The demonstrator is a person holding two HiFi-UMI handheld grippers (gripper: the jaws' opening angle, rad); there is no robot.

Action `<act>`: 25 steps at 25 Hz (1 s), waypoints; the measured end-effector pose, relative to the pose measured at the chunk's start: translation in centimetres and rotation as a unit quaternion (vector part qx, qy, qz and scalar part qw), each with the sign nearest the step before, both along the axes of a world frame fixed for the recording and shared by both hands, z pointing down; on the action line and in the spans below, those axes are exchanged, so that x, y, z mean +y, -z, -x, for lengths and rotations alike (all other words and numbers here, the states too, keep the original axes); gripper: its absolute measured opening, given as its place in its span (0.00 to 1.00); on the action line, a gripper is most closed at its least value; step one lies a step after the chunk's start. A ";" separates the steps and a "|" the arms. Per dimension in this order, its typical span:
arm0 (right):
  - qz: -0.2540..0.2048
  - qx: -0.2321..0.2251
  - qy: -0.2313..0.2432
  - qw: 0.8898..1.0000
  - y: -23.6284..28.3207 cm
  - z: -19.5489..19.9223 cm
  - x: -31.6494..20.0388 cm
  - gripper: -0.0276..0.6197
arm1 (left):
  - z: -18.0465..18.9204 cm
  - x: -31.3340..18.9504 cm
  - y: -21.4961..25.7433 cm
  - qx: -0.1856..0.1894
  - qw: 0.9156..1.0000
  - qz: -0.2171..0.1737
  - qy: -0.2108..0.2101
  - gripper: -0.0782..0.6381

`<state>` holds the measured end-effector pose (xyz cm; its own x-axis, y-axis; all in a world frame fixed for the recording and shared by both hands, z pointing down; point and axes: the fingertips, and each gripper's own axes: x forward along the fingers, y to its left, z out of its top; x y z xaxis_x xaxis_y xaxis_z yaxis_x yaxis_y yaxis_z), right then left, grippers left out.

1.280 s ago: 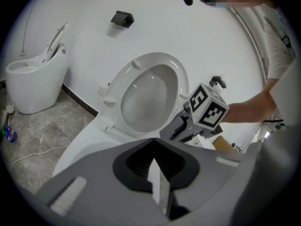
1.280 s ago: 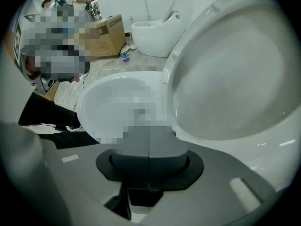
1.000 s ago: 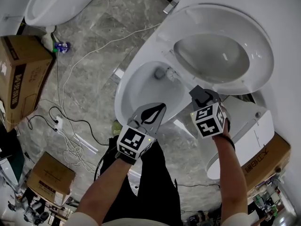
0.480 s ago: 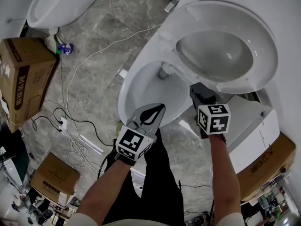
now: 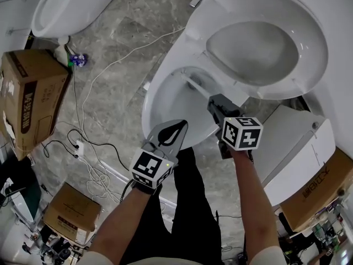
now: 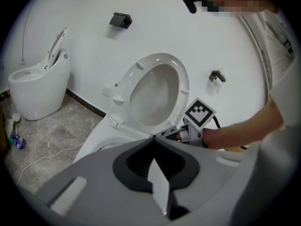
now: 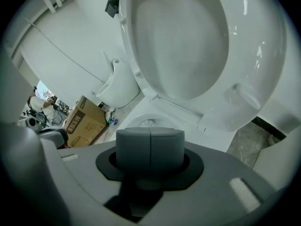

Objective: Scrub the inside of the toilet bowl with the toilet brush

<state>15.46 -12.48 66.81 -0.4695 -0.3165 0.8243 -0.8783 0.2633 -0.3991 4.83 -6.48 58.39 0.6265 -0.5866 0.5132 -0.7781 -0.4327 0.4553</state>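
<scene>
Head view shows my right tool (image 5: 215,101) closed on what I take to be the toilet brush (image 5: 196,85), a thin white rod reaching into the toilet bowl (image 5: 151,104). The right gripper view shows only the jaws pressed together, not the handle. My left tool (image 5: 182,126) hangs at the near rim, jaws together on nothing. Pressing hard could twist the slim handle in the jaws or flick water over the rim. I count one brush, two toilets including the spare toilet (image 5: 71,4), and three cardboard boxes (image 5: 30,98).
</scene>
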 end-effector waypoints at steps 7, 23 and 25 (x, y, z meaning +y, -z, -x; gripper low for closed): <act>0.007 0.057 0.008 0.998 -0.5 -0.3 5.7 0.30 | 0.8 1.6 0.3 0.005 1.000 -0.004 -0.004 0.12; -0.009 0.124 0.042 0.991 -5.0 4.0 11.4 0.30 | 2.6 5.5 -2.4 0.018 0.999 -0.007 -0.031 0.12; -0.017 0.130 0.040 0.991 -5.6 4.2 11.2 0.30 | 2.8 5.8 -2.8 0.019 0.999 -0.007 -0.033 0.12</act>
<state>11.27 -1.33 72.39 -0.2674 -0.3158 0.9103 -0.9258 0.3461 -0.1519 2.05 -0.68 61.15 0.6830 -0.5502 0.4804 -0.7299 -0.4882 0.4785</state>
